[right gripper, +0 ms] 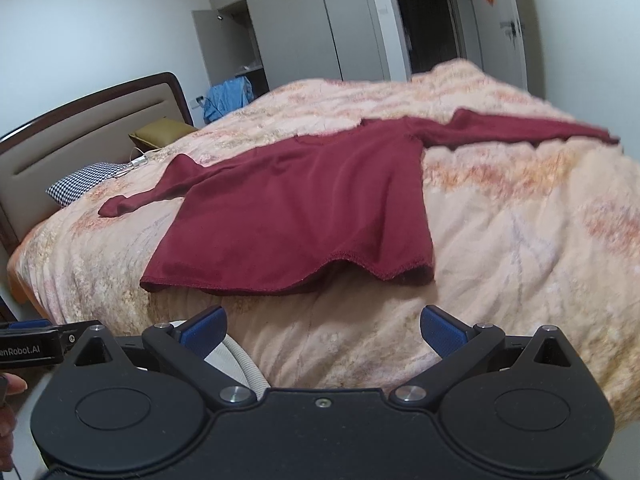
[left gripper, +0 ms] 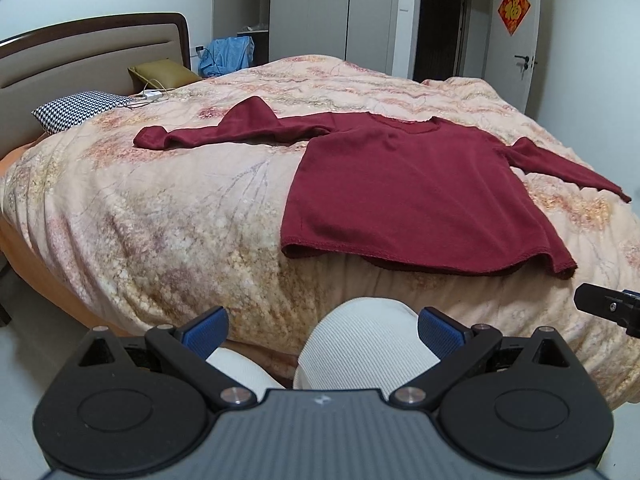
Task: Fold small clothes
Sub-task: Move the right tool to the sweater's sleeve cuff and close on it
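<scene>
A dark red long-sleeved knit sweater (left gripper: 404,184) lies flat on a peach floral plush blanket (left gripper: 168,216) that covers the bed, ahead of both grippers and apart from them; its hem is nearest to them, its sleeves spread to both sides. The left gripper (left gripper: 322,330) has its blue pads spread wide and holds nothing; the right gripper (right gripper: 322,328) is spread too, also with nothing. Far beyond stand a beige padded headboard (left gripper: 92,60), a black-and-white houndstooth pillow (left gripper: 80,111), grey wardrobe doors (left gripper: 308,8) and a dark doorway (left gripper: 438,28).

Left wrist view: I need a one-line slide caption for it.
Open left tongs hover short of a maroon long-sleeved top spread flat on the floral blanket, sleeves out, unfolded.
</scene>
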